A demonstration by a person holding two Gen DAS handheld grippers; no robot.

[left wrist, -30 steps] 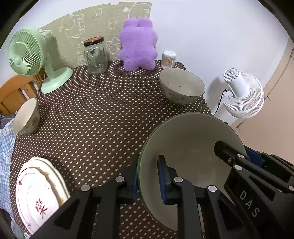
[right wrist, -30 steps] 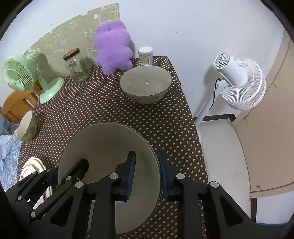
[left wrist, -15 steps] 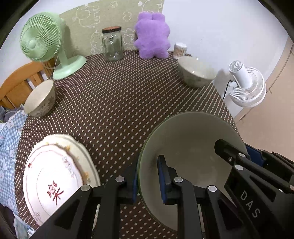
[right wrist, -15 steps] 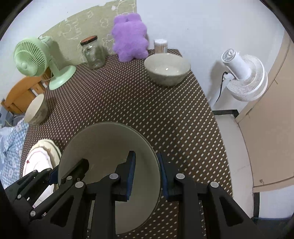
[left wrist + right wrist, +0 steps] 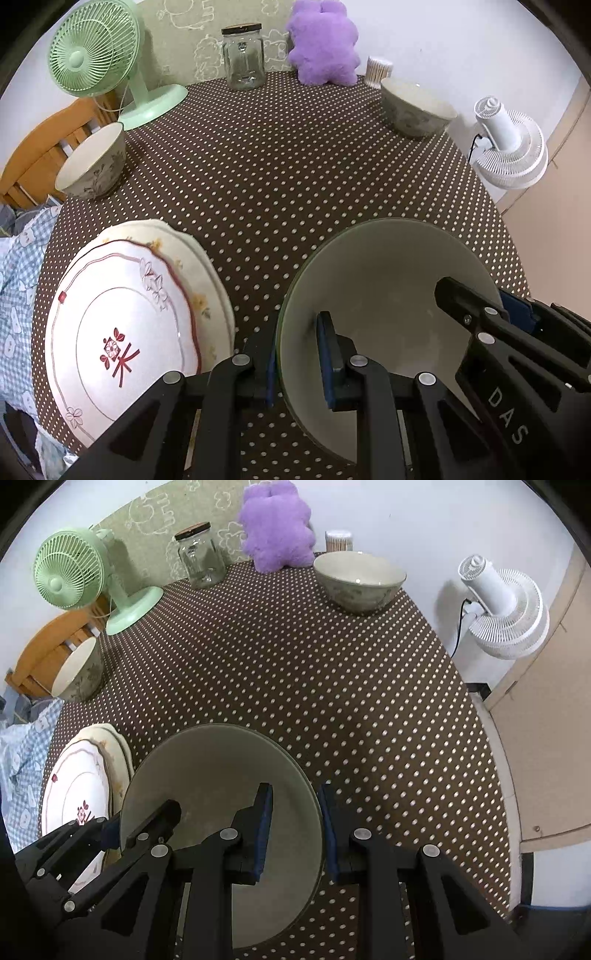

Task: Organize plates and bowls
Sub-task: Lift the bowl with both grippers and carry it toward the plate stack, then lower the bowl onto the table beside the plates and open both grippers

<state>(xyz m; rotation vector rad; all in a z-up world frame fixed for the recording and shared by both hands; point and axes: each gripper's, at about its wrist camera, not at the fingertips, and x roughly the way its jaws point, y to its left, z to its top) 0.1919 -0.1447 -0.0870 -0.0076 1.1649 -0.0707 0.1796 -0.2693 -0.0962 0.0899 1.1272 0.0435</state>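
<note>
A large grey-green bowl (image 5: pixel 391 295) (image 5: pixel 218 771) hangs over the near part of the polka-dot table (image 5: pixel 295 170), held from both sides. My left gripper (image 5: pixel 299 332) is shut on its left rim, one pad inside and one outside. My right gripper (image 5: pixel 295 805) is shut on the opposite rim. A stack of white plates (image 5: pixel 122 332) (image 5: pixel 81 794) with a red mark lies just left of the bowl. A second large bowl (image 5: pixel 417 107) (image 5: pixel 358 579) stands at the far right. A small bowl (image 5: pixel 92 166) (image 5: pixel 77 672) sits at the left edge.
At the back stand a green desk fan (image 5: pixel 96 62), a glass jar (image 5: pixel 243 55), a purple plush toy (image 5: pixel 321 44) and a cotton-swab box (image 5: pixel 378 70). A white floor fan (image 5: pixel 498 609) stands beyond the table's right edge. A wooden chair (image 5: pixel 40 155) and blue checked cloth (image 5: pixel 18 266) are at left.
Both grippers, still shut on the large bowl, have drawn back toward the near edge and sunk a little. The plate stack has come fully into view beside the bowl.
</note>
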